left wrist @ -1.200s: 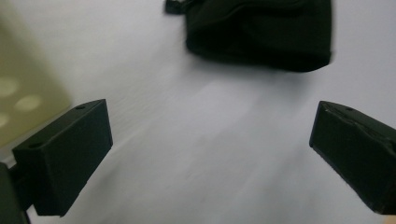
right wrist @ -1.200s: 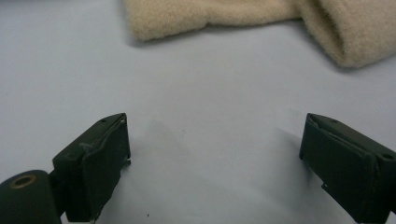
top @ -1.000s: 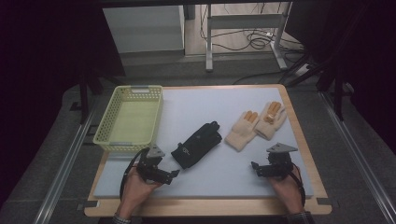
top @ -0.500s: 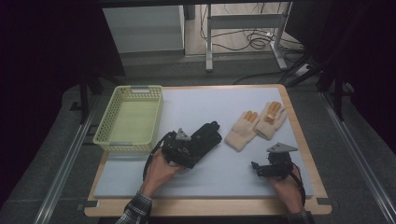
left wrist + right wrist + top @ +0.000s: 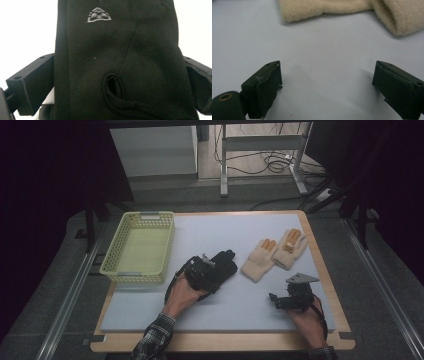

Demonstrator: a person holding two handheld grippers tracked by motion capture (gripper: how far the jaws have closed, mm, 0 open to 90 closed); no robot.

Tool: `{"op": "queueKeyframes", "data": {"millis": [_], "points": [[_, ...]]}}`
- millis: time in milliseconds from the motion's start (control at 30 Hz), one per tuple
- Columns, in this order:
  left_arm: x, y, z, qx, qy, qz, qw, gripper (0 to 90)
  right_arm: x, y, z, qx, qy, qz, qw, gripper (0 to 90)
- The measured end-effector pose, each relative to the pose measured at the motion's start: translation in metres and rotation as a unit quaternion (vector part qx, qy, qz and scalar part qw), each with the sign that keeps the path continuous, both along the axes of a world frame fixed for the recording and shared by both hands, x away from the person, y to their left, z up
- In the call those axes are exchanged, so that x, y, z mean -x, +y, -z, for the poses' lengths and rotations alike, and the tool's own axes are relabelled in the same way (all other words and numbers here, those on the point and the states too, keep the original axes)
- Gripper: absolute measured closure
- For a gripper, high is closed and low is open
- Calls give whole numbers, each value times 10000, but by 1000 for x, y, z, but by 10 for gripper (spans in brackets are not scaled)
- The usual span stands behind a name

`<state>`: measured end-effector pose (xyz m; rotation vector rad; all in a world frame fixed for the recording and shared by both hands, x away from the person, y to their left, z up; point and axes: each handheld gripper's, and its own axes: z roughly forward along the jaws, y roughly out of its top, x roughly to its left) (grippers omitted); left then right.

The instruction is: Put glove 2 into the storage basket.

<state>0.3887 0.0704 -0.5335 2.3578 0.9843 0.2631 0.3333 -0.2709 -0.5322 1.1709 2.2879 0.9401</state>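
A black glove (image 5: 224,264) lies mid-mat, fingers pointing away to the right. My left gripper (image 5: 206,271) sits over its cuff end. In the left gripper view the glove (image 5: 120,50) spans the whole gap between my two jaws, which stand wide apart on either side of it. A pair of beige gloves with orange fingertips (image 5: 260,260) (image 5: 291,247) lies to the right. My right gripper (image 5: 279,301) rests open near the front right of the mat, and the beige cuffs (image 5: 322,8) lie just ahead of its jaws.
A yellow mesh basket (image 5: 132,276) stands at the left edge of the light blue mat (image 5: 230,315), with nothing in it. A wooden border frames the mat. Bare mat lies between the two hands.
My left hand has moved from the front left of the mat forward and rightward onto the black glove's cuff. The right gripper has stayed where it was.
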Motion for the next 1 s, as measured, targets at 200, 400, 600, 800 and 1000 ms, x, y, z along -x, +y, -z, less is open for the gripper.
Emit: {"op": "queueKeyframes", "data": {"millis": [200, 400, 600, 800, 1000], "points": [[3, 0, -9, -91, 44, 68, 9999, 184, 0, 0, 0, 9, -6, -1, 10000, 84], [6, 2, -16, 24, 27, 24, 10000, 593, 0, 0, 0, 13, -8, 0, 10000, 84], [5, 5, -27, 78, 19, -71, 9999, 684, 0, 0, 0, 13, -8, -2, 10000, 84], [0, 16, -54, 243, -68, -306, 9992, 679, 0, 0, 0, 13, -9, -1, 10000, 85], [-4, 35, -85, 130, -245, -583, 9979, 674, 0, 0, 0, 13, -8, 1, 10000, 84]]}}
